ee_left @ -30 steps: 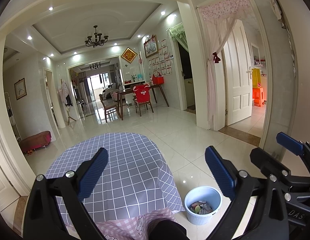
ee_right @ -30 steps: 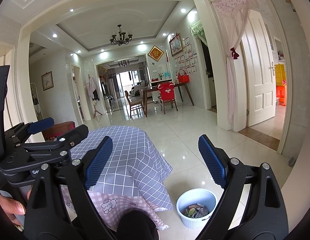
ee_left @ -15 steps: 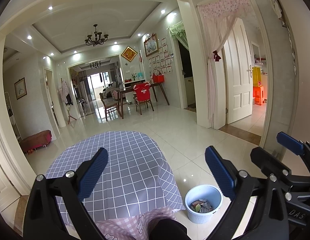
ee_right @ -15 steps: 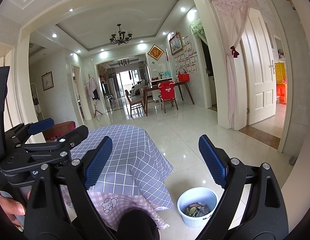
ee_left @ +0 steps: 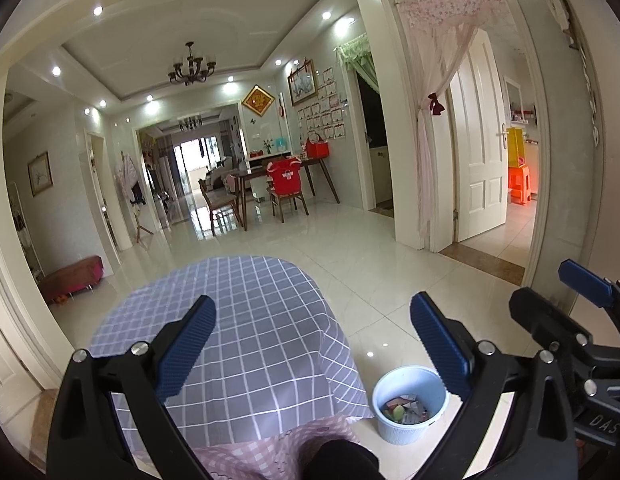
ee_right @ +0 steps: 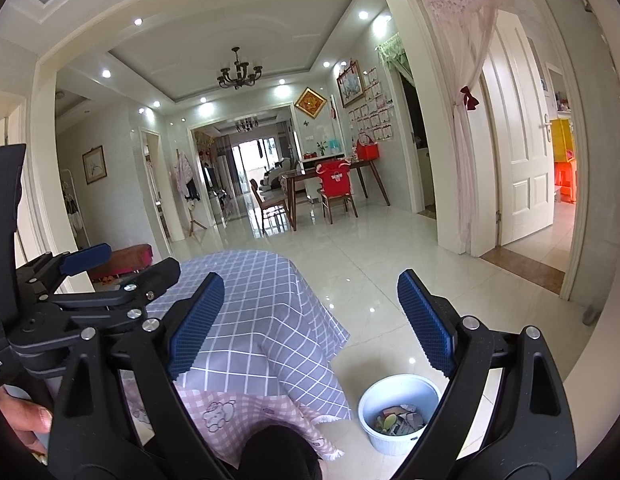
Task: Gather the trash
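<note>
Both tongs, left point(ee_left: 311, 340) and right point(ee_right: 310, 320), stood wide open and held nothing. The bin point(ee_left: 409, 404), with trash point(ee_left: 403, 410) in it, sat on the floor just right of the worktop point(ee_left: 246, 320). No loose trash showed, so the best step was probably to scan the worktop and floor before reaching.

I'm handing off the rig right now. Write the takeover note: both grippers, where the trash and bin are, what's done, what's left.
Left gripper: open, holding nothing.
Right gripper: open, holding nothing.
Trash bin: white tub on the floor, right of the table with the grey checked tablecloth; scraps of trash lie inside.
Done: that trash is binned.
Left: no loose trash shows on the visible tablecloth or floor; check the near table edge, hidden by the grippers.
</note>
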Tool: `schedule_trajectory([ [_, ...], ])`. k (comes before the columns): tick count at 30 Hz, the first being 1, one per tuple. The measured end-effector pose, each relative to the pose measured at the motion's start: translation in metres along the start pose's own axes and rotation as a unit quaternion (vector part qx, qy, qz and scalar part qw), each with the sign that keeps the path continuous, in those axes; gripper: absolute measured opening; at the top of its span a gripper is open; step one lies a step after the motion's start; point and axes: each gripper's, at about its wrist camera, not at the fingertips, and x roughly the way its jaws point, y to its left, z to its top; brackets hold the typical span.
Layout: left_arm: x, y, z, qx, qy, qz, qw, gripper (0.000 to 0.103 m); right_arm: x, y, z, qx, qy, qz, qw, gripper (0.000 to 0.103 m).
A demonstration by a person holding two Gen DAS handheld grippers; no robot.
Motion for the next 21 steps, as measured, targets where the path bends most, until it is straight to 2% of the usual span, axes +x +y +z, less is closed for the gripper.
schedule_trajectory([
  [9,0.041,0.051,-0.028,-0.027,0.052,0.005,0.9983,0.096,0.042,0.025,-0.011,0.002,0.047,-0.007,0.999,0.087],
  [12,0.059,0.073,-0.031,-0.038,0.070,0.014,0.9968,0.096,0.067,0.046,-0.019,-0.003,0.072,-0.006,0.997,0.087],
  [18,0.102,0.144,-0.043,-0.070,0.114,0.054,0.9896,0.096,0.136,0.099,-0.033,-0.035,0.142,0.008,0.989,0.087],
  [21,0.127,0.191,-0.055,-0.084,0.144,0.089,0.9821,0.096,0.177,0.135,-0.040,-0.059,0.182,0.023,0.981,0.088],
])
